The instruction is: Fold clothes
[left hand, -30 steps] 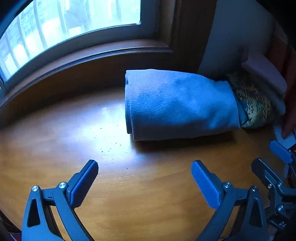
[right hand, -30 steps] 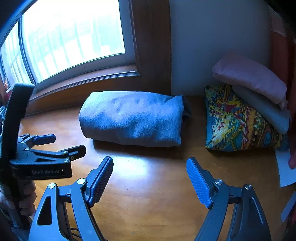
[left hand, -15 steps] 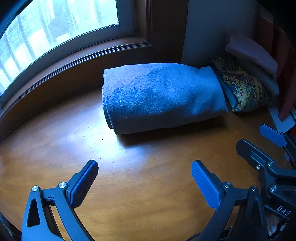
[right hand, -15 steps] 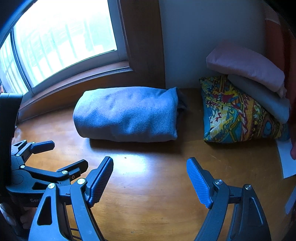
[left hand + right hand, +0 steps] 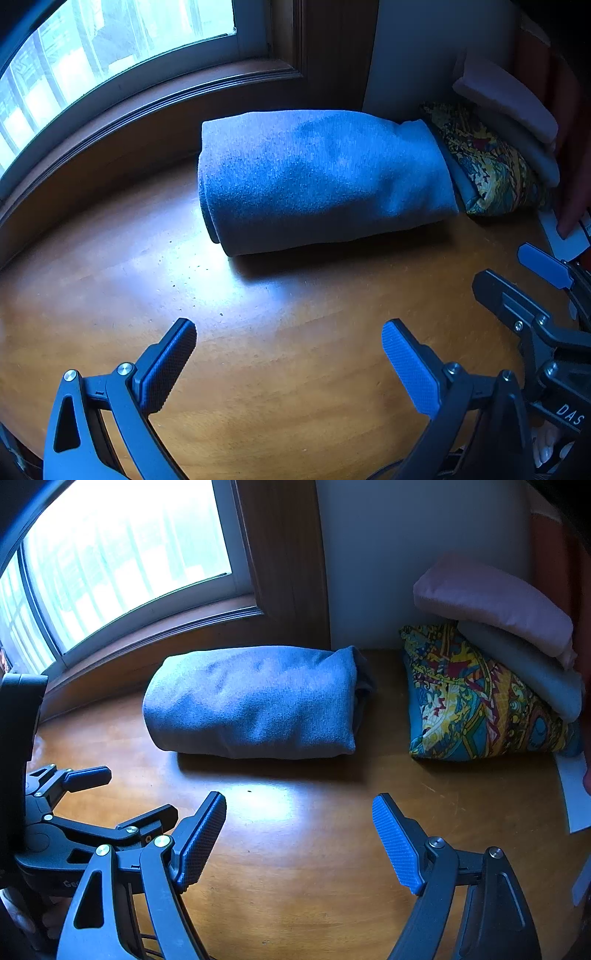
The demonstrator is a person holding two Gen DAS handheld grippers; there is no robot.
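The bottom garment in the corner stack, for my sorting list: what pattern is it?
A busy multicolour print of yellow, teal and red, clearest in the right wrist view.

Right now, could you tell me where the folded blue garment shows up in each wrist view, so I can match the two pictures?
Left wrist view: the folded blue garment lies centre, slightly above the middle, beyond the open fingers.
Right wrist view: it lies left of centre, mid-height.
Shared landmark: the colourful patterned cloth to its right, under a pink folded piece.

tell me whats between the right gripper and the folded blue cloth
Only bare wooden table lies between the open right gripper and the blue cloth, clearest in the right wrist view.
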